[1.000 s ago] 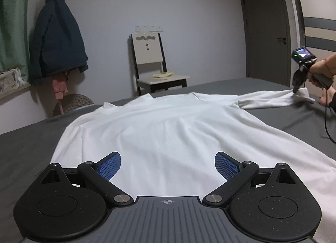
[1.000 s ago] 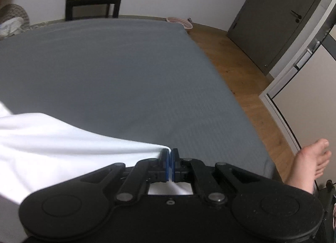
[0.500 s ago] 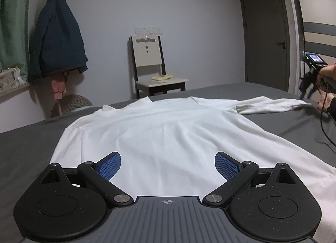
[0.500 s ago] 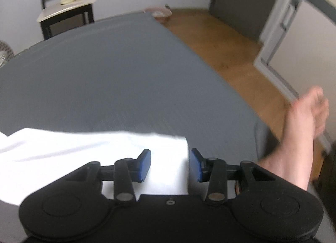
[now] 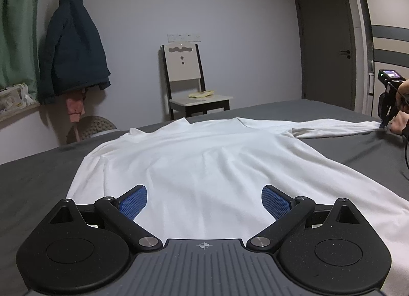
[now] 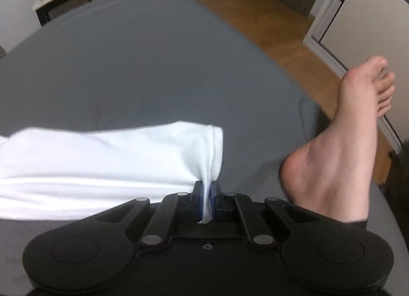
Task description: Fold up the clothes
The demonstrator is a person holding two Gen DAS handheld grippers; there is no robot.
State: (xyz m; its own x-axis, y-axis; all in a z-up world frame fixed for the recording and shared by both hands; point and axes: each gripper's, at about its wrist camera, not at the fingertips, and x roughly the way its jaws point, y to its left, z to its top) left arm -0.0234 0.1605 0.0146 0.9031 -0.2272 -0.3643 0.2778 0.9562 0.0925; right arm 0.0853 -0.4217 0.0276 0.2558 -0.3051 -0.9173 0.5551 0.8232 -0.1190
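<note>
My right tool (image 6: 205,202) is clenched on the cuff (image 6: 213,147) of the white long-sleeved shirt (image 5: 204,163), which lies flat on the grey bed (image 5: 38,173). From that pinch the sleeve's (image 6: 102,163) long axis runs away to the left, toward the shirt's body. I judge the next move carries the cuff along that line, inward over the chest. My left tool (image 5: 204,200) hangs released over the hem, gripping nothing, and sits far from the cuff.

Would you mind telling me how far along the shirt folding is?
Done: the white shirt lies spread flat on the grey bed. In hand: the right gripper pinches the sleeve cuff; the left gripper hovers open. Left: every fold.
</note>
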